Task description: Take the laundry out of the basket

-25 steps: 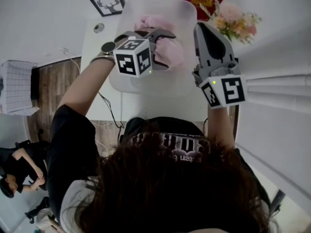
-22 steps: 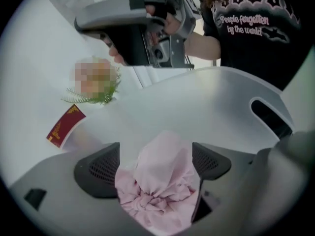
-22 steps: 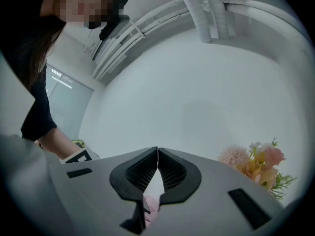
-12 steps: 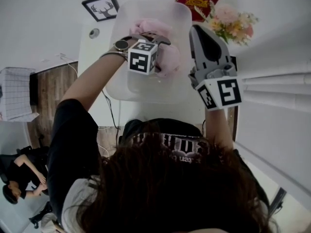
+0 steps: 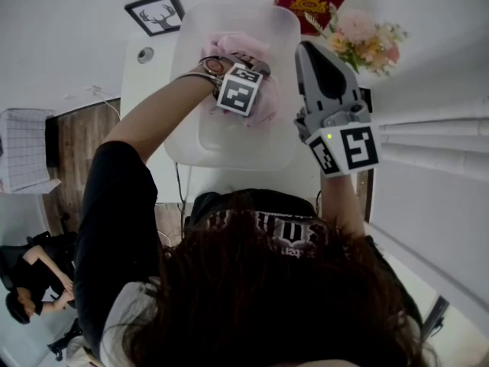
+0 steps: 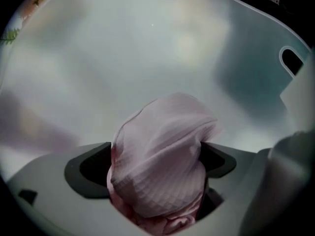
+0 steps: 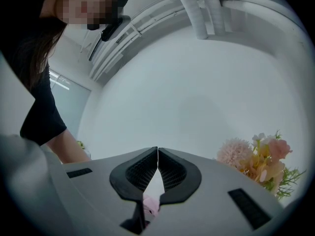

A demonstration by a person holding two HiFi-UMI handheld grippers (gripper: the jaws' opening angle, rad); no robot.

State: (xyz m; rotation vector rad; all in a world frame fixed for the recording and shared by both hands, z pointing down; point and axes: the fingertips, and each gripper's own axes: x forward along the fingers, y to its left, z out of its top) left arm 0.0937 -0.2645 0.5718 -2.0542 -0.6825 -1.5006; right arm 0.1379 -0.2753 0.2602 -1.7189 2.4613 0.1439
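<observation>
On a white desk (image 5: 141,82), a clear basket (image 5: 229,142) is pictured with pink laundry (image 5: 229,44) still heaped inside. Over the past second the left hand-held gripper (image 6: 157,152) has been lowered steeply into the basket, and its jaws have just been opened wide. A fold of laundry is now bulged up between them but not yet pinched. The grasp is judged to be imminent, with a closing of the jaws and a lift called for next. The right hand-held gripper (image 7: 157,151) is held by the basket's right edge, its jaws pressed together at the tips, with nothing gripped. No laundry is seen outside the basket.
</observation>
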